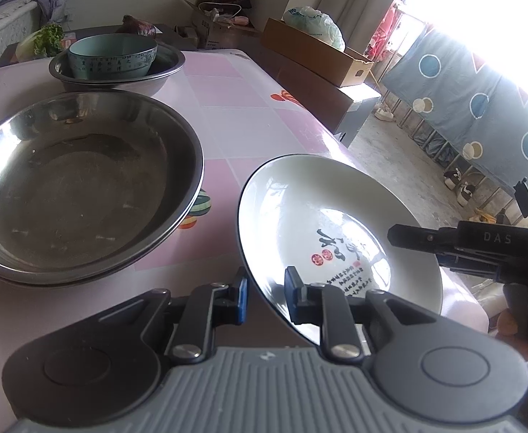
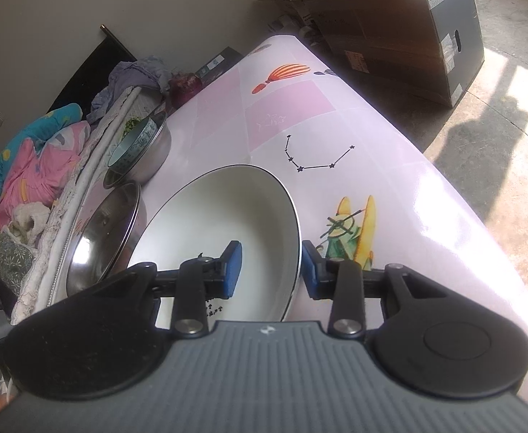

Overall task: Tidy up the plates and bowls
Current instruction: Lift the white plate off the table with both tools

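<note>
A white plate (image 1: 318,209) with a thin black rim and black calligraphy lies near the right edge of the pink table (image 1: 235,108). My left gripper (image 1: 267,290) is shut on its near left rim, one blue pad under the edge and one inside. My right gripper (image 2: 271,267) is shut on the plate (image 2: 220,209) at its right rim, left pad inside and right pad outside. From the left wrist view, one of the right gripper's black fingers (image 1: 408,236) reaches over the plate's far right side. Two stacked steel basins (image 1: 83,187) sit to the plate's left. Behind them a teal bowl (image 1: 112,56) stands in a smaller steel basin (image 1: 170,66).
The table's edge (image 2: 444,195) drops to the concrete floor beside the plate. Cardboard boxes (image 2: 390,36) stand beyond the table's far end. Bedding and clothes (image 2: 36,158) are piled along the other side. A hand (image 1: 513,324) holds the right gripper's handle.
</note>
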The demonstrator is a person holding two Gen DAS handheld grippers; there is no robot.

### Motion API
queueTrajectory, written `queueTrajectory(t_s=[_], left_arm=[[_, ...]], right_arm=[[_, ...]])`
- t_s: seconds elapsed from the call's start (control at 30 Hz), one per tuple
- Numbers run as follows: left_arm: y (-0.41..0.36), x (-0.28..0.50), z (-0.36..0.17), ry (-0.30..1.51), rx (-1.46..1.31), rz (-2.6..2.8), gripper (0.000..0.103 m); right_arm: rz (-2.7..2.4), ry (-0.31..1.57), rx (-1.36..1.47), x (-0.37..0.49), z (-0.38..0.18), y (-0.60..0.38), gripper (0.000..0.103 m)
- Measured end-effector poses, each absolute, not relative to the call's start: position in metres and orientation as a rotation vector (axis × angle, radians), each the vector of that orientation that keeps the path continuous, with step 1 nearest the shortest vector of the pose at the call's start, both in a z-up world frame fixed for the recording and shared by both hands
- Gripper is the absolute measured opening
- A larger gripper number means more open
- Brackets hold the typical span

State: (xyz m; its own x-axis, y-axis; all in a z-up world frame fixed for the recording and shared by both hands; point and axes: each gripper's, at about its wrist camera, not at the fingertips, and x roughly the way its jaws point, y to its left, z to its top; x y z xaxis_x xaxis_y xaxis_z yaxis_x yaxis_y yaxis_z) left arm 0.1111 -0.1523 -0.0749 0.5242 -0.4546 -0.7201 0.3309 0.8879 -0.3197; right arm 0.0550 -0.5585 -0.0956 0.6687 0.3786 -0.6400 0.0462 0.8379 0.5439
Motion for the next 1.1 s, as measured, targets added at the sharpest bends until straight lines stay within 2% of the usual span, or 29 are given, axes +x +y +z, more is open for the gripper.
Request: queueTrajectory(t_s=[0.63,1.1], left_arm=[[-0.057,0.036,-0.074,0.959,-0.2,-0.491,0.021],[0.021,-0.002,-0.071,0.951,-0.3,-0.375,0.021]], right_arm=[[0.247,0.921,0.527,-0.024,-0.087,-0.473,0.036],[0.369,0.953,0.502,-0.026,-0.082,-0.398,0.037]])
